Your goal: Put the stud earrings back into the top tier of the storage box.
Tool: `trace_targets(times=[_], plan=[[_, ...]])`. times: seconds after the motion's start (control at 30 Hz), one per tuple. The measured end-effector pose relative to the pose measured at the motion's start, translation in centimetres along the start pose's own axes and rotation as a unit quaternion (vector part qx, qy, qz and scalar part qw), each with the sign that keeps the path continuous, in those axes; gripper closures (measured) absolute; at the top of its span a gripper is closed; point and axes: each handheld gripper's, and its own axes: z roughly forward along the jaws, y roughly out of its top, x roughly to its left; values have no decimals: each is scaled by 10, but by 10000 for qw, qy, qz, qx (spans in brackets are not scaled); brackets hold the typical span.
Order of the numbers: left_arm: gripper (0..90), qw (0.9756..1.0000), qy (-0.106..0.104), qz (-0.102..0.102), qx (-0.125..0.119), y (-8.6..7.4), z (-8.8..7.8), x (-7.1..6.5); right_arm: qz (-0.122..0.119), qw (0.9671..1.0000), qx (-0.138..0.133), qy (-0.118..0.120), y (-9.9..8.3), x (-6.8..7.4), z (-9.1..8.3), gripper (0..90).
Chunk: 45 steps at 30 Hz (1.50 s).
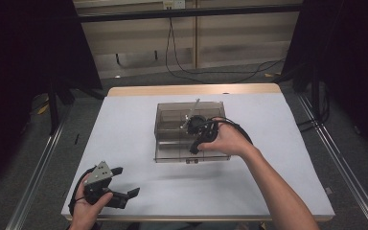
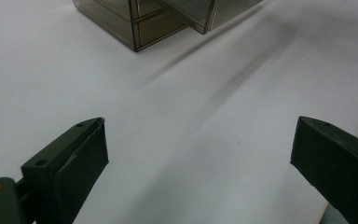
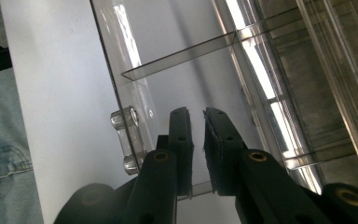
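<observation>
1. Two hand-held grippers in play. The right hand-held gripper (image 3: 196, 112) hangs over the smoky clear acrylic drawer box (image 1: 172, 108) at mid-tabletop, its jaws nearly pressed together with a slit between them. I cannot tell whether they nip a thin clear wall.
2. The box's clear drawer (image 3: 116, 84) seems to be drawn out toward the person, with its small clear pull handle (image 3: 128, 140) free, just beside the jaws.
3. Judgement: the drawer is open and its compartments look empty. Any loading or pushing it shut is still to do.
4. The left hand-held gripper (image 1: 128, 181) is at the near-left corner of the white tabletop (image 1: 124, 134), spread wide with nothing between the jaws, well apart from the box.
5. Black cables (image 1: 211, 72) lie on the floor beyond. Nothing blocks the drawer.
</observation>
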Motion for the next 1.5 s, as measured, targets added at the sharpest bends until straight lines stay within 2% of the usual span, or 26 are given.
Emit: trace_targets(times=[0.2,0.43,0.63,0.93,1.1,1.5], plan=[[39,10000,4,15,17,0,0,0,56,9998,-179,28,-4,0,-8,813],[39,10000,37,8,30,0,0,0,10,9990,-445,38,-12,0,-17,814],[39,10000,10,11,17,0,0,0,109,9979,-640,42,-23,-2,-24,814],[39,10000,22,-6,7,0,0,0,226,9946,-1009,97,-41,-1,-35,801],[39,10000,25,5,22,0,1,0,253,9925,-1199,15,-52,-1,-45,785],[38,10000,22,-19,2,0,0,0,487,9870,-1527,-142,-86,-4,-65,758]])
